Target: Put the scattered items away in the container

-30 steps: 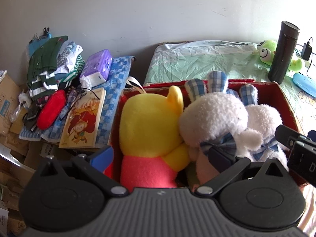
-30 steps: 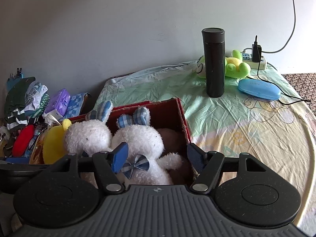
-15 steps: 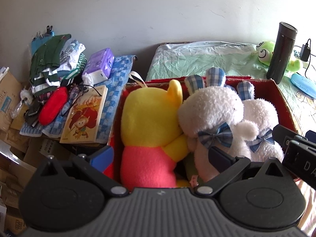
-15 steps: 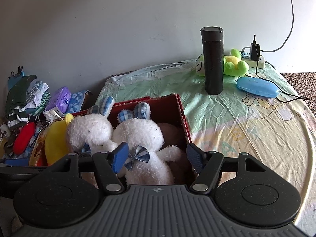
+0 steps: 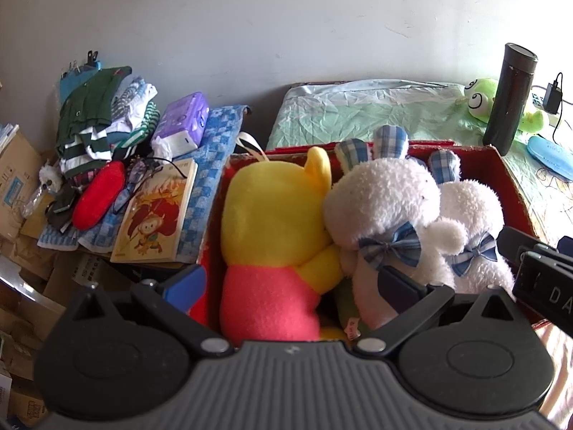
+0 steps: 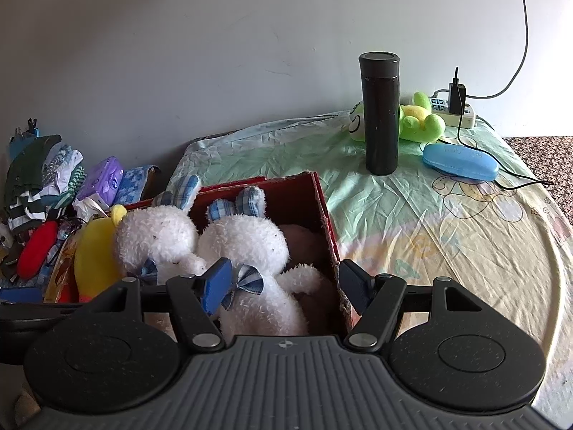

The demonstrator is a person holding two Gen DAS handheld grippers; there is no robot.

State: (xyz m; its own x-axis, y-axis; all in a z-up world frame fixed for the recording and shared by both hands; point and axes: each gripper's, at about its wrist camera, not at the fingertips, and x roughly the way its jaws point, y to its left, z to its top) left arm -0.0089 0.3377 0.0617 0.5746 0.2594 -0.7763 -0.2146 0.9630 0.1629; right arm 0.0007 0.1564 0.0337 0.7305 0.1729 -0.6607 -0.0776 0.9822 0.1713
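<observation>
A red cardboard box [image 5: 508, 179] holds a yellow bear plush [image 5: 272, 208] with a pink body and two white rabbit plushes [image 5: 383, 200] [image 5: 469, 208] with blue checked ears and bows. My left gripper [image 5: 292, 286] hangs open over the box's near left part, with the bear's pink body below the gap. My right gripper [image 6: 283, 286] is open above the right-hand rabbit [image 6: 247, 240]; its right finger sits over the box wall [image 6: 329, 236]. Something brown [image 6: 304, 243] lies behind that rabbit. A green frog plush [image 6: 419, 122] lies on the table behind a black flask [image 6: 379, 114].
A blue glasses case [image 6: 460, 161], a power strip [image 6: 458, 113] and cables lie at the table's far right. Left of the box are a picture book [image 5: 154, 215], a red pouch [image 5: 98, 193], a purple tissue pack [image 5: 182, 122] and folded clothes [image 5: 93, 125]. Cardboard boxes stand below.
My left gripper has drawn back a little from the toys, so the rabbits look smaller and farther. The right gripper has hardly moved and stays open.
</observation>
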